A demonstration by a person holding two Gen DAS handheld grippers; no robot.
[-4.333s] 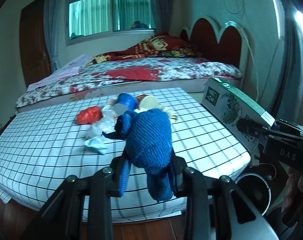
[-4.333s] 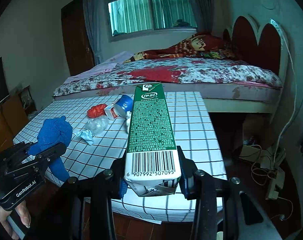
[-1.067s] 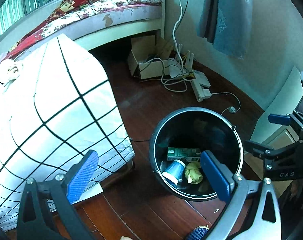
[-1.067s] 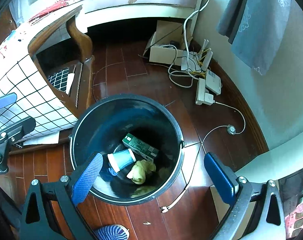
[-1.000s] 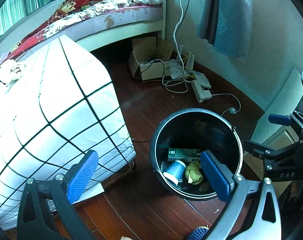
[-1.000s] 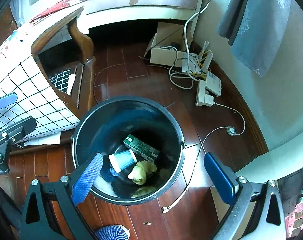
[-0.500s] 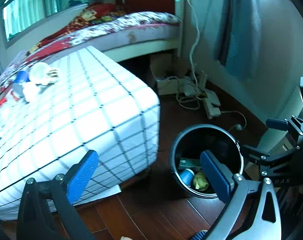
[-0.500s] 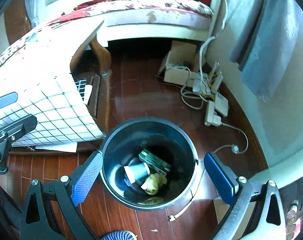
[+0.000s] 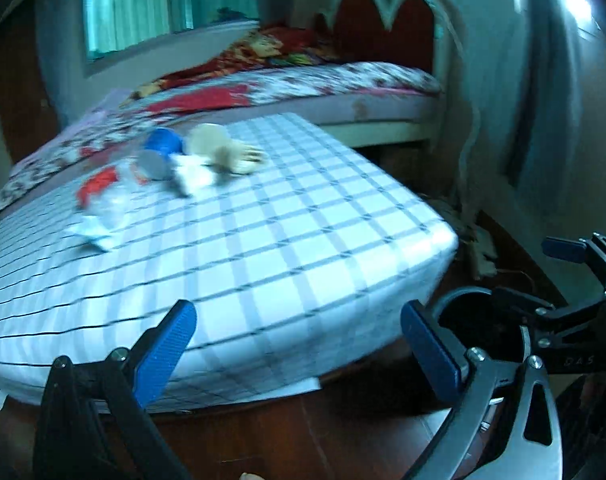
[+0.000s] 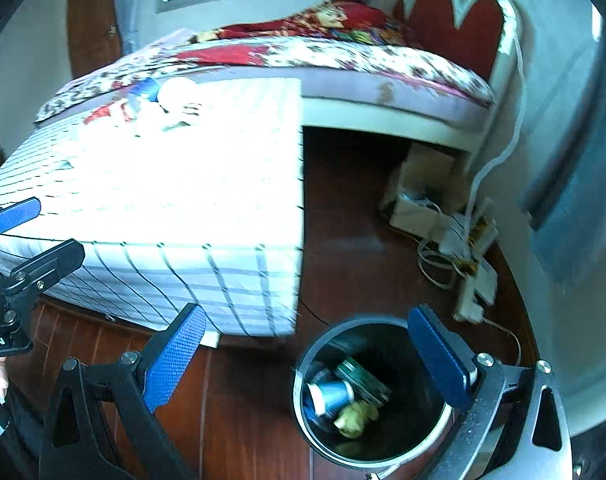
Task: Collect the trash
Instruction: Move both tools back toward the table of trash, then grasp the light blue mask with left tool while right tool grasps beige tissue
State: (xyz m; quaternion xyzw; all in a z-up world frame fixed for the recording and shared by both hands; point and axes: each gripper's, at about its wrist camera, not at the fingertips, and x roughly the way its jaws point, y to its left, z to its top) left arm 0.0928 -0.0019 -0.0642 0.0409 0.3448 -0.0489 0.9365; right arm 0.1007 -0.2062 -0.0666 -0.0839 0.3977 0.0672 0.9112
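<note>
Here, left gripper and right gripper gape wide, empty; trash pile on checked table; bin on wooden floor beside bed.

Bed, window, wooden floor

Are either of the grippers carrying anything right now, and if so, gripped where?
Nothing is held. The left gripper and the right gripper both have their jaws wide apart with nothing between them. The green carton lies in the bin.
</note>
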